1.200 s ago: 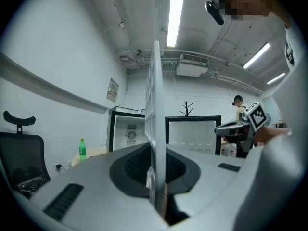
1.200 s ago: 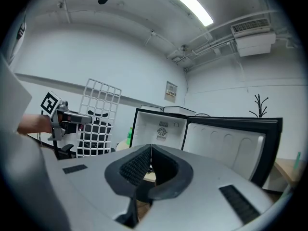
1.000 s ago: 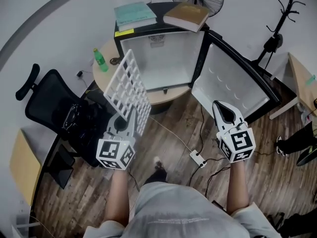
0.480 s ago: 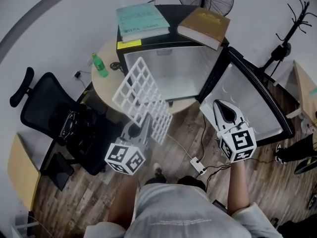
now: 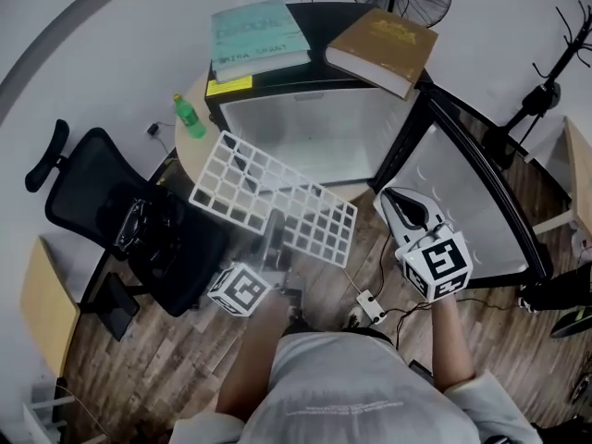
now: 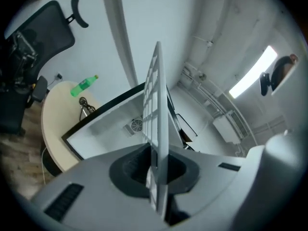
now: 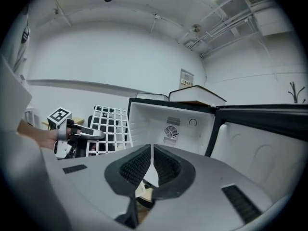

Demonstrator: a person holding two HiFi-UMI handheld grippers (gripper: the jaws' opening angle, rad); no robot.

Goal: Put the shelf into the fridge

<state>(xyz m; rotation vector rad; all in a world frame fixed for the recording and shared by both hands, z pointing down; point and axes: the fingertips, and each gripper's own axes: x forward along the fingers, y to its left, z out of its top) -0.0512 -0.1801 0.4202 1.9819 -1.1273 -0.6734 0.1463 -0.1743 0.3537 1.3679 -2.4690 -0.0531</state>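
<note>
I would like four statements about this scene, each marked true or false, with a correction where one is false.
1. The left gripper is shut on the white shelf. True.
2. The white shelf already sits inside the fridge. False: it is held outside, in front of the open fridge.
3. The right gripper holds a book. False: its jaws are shut on nothing; the teal book and the brown book lie on top of the fridge.
4. The fridge door stands open. True.

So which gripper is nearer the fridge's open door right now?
Right. The right gripper sits close beside the door, at its inner face; the left gripper, shut on the shelf, is further left, before the fridge opening.
</note>
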